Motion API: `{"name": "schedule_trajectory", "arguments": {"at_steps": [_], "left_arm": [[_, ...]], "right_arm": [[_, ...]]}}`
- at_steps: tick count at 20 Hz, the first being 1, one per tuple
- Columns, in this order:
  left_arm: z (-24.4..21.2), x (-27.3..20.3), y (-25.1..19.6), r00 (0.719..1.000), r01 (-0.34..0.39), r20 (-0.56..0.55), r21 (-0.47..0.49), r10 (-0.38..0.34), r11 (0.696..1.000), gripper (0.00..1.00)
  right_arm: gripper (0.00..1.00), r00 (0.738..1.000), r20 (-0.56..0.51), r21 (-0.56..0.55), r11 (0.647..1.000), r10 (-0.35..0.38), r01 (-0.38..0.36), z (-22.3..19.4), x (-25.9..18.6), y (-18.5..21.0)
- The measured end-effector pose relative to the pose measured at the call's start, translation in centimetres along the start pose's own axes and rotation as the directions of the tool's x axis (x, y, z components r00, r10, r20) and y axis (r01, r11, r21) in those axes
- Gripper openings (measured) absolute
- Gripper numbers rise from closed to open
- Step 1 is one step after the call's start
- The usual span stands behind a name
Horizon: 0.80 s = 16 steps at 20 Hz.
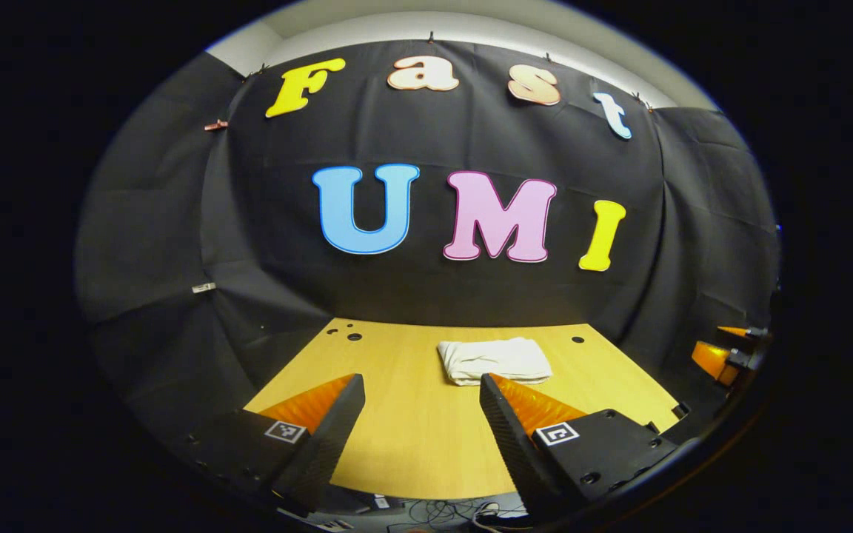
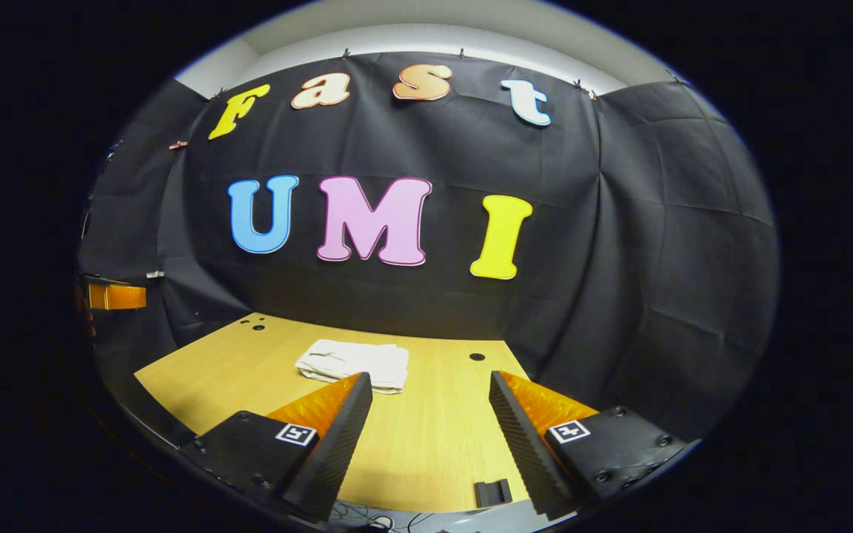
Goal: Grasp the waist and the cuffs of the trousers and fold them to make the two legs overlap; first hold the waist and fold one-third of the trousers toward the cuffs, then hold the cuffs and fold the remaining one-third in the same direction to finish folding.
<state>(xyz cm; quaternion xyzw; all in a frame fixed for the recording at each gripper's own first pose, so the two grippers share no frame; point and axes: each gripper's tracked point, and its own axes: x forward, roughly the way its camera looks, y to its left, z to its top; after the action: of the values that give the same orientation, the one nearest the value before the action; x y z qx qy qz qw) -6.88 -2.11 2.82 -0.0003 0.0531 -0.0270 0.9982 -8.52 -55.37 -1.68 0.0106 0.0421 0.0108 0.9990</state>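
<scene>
Left tongs (image 1: 420, 392) gape wide with nothing between them, poised over the near half of the pale wooden counter (image 1: 412, 444). Right tongs (image 2: 430, 392) stand just as wide, equally empty, above the same counter (image 2: 434, 437). And the prize? The white cloth trousers (image 1: 494, 360), already a compact folded bundle, sit toward the counter's far edge below the black cloth wall.

From the left tongs the bundle lies at about one o'clock, its near edge just past the right-hand finger. From the right tongs the trousers (image 2: 354, 364) lie at about eleven o'clock, just beyond the left-hand finger. So the bundle sits between the two, long axis running crosswise, nine to three.

Neither hand looks clearly nearer; I judge it about even. With the bundle this tight, the folding looks finished or very close, and any further reach goes forward and inward.
</scene>
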Motion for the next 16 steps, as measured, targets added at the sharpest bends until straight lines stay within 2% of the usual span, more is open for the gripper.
{"name": "schedule_trajectory", "arguments": {"at_steps": [5, 8, 13, 16], "left_arm": [[-3.4, -3.2, -2.1, 0.998, 0.055, -0.017, 0.04, -0.054, 0.998, 0.97], [-4.2, -3.4, -3.4, 0.996, 0.077, -0.036, 0.017, -0.076, 0.997, 0.97], [-4.2, -1.7, -4.7, 0.996, 0.076, -0.039, 0.005, -0.075, 0.997, 0.97], [-4.2, -0.7, -5.3, 0.995, 0.087, -0.05, -0.015, -0.088, 0.996, 0.97]], "right_arm": [[0.97, 0.998, 0.011, -0.008, 0.998, 0.067, -0.067, -0.2, -2.4, 3.6], [0.98, 0.995, -0.007, 0.032, 0.995, 0.096, -0.095, -1.1, -2.2, 4.6], [0.97, 0.993, -0.035, 0.054, 0.993, 0.109, -0.107, -2.3, -0.8, 4.1], [0.97, 0.993, -0.02, 0.052, 0.992, 0.112, -0.111, -1.6, 0.0, 3.2]]}}
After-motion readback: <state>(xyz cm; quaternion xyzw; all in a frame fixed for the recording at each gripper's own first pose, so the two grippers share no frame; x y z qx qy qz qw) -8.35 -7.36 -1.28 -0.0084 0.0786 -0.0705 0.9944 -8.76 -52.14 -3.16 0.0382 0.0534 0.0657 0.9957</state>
